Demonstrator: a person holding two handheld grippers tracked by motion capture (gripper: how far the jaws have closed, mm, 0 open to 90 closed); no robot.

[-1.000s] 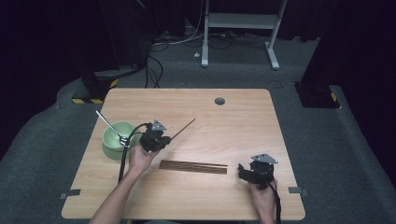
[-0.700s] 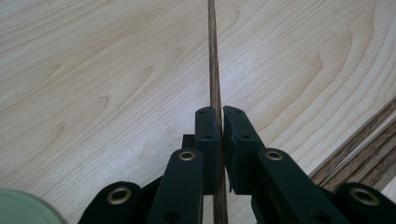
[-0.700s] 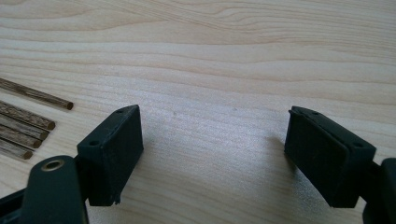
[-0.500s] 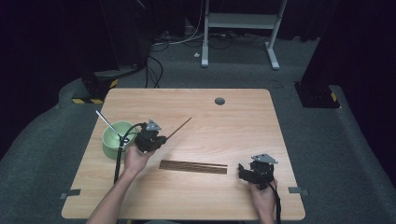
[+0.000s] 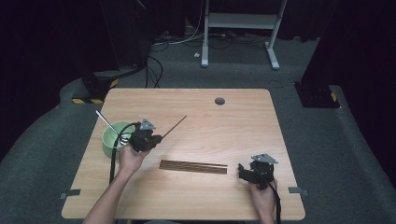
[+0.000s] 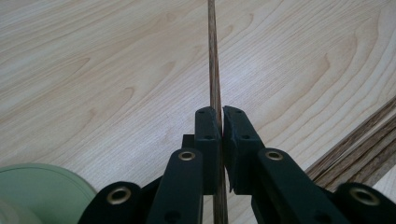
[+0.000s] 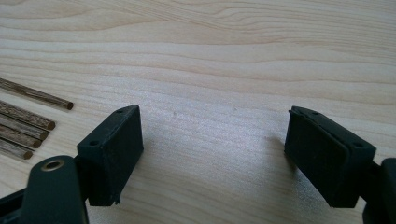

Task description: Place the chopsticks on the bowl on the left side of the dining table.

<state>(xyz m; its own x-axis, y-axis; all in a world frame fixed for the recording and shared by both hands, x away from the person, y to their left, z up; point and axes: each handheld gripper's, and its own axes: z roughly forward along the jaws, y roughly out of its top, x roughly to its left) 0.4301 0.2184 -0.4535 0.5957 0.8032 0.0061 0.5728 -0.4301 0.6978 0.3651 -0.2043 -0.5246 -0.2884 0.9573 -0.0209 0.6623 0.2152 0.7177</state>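
Note:
My left gripper (image 5: 156,138) is shut on one thin dark wooden stick (image 5: 174,125), which points up and to the right above the table. In the left gripper view the stick (image 6: 214,60) runs straight out between the closed pads (image 6: 208,128). A green bowl (image 5: 111,138) with a metal utensil handle (image 5: 105,122) in it sits just left of that hand. Several more sticks (image 5: 193,166) lie in a row at the table's middle. My right gripper (image 5: 243,171) rests at the right front, open, with bare wood between its jaws (image 7: 213,114); the stick ends (image 7: 25,122) lie to its left.
The wooden table (image 5: 233,121) has a round grey grommet (image 5: 219,101) near its far edge. A cable (image 5: 114,154) loops from the left gripper past the bowl. A white desk frame (image 5: 238,28) and floor cables stand beyond the table.
The left gripper has shifted slightly left toward the bowl, carrying the stick with it. The right hand has stayed put.

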